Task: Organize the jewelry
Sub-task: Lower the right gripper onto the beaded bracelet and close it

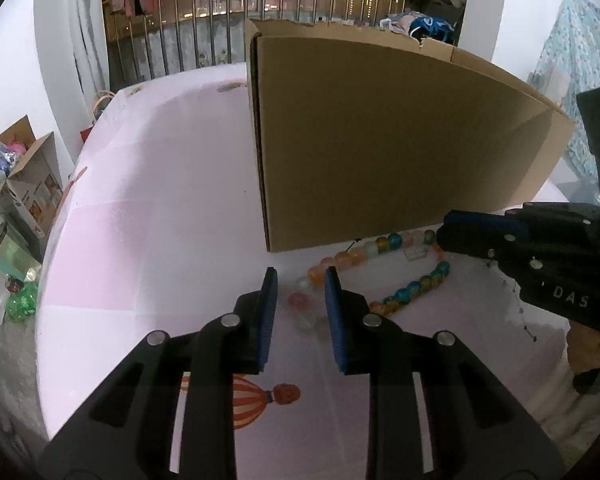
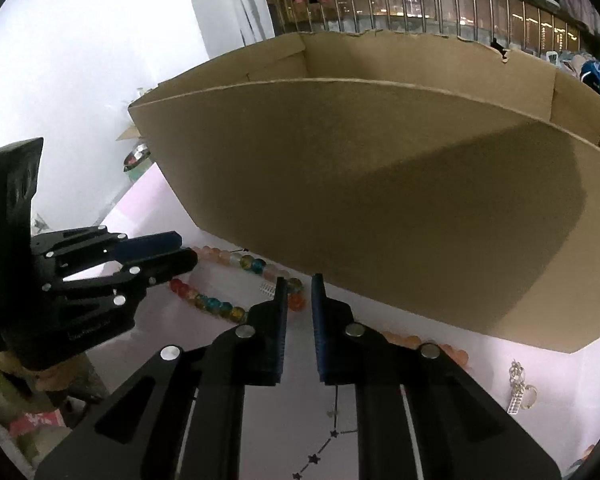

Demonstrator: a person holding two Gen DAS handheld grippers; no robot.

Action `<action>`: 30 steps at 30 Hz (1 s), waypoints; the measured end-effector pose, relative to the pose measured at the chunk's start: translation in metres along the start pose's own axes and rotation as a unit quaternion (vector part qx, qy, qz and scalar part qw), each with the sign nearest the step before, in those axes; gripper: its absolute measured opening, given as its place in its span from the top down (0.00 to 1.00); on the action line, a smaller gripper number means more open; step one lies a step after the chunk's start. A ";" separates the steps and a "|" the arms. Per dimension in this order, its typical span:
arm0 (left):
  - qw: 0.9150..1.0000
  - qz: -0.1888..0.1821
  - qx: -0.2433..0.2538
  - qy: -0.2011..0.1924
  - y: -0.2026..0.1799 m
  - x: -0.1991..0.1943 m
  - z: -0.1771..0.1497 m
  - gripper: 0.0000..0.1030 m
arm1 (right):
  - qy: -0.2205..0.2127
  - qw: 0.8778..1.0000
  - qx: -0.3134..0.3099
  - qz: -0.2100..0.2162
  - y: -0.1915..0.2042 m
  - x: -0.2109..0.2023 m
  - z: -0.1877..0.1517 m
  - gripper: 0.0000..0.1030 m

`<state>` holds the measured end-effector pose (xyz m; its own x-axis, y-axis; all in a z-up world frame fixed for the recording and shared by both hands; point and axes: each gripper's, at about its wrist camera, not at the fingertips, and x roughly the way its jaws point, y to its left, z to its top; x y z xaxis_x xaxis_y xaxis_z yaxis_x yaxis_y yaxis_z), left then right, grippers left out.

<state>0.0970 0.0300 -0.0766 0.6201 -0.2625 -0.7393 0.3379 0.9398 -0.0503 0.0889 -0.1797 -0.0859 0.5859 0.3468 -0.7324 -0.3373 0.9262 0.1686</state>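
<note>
A string of large glass beads [image 1: 412, 284] in orange, blue, gold and clear lies on the pink cloth by the foot of a cardboard box [image 1: 380, 140]. My left gripper [image 1: 300, 280] is open, its fingers either side of the pale end beads [image 1: 300, 300], low over the cloth. My right gripper [image 2: 299, 284] is open over the other end of the strand [image 2: 220, 308], close to the box wall [image 2: 380, 208]. A thin dark chain with stars [image 2: 320, 456] lies under the right gripper. A small silver clasp [image 1: 415, 254] lies inside the bead loop.
A silver keyring charm [image 2: 518, 388] lies right of the right gripper. The pink cloth [image 1: 140, 240] has a hot-air-balloon print [image 1: 256, 396]. Left of the table are an open carton [image 1: 24, 184] and green items [image 1: 20, 300]. A railing with hanging clothes stands behind.
</note>
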 end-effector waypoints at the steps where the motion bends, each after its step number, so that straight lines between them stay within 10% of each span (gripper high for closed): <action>1: 1.000 0.000 0.002 0.000 0.000 0.001 0.000 0.78 | 0.003 1.000 0.002 0.002 0.000 0.000 0.000 0.88; 30: 1.000 -0.008 -0.012 -0.021 -0.007 -0.018 0.001 0.92 | -0.004 1.000 -0.015 0.010 0.014 -0.012 0.004 0.91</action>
<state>0.0842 0.0282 -0.0625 0.6444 -0.2860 -0.7092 0.3305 0.9405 -0.0789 0.0798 -0.1709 -0.0720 0.5849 0.3657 -0.7240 -0.3710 0.9144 0.1621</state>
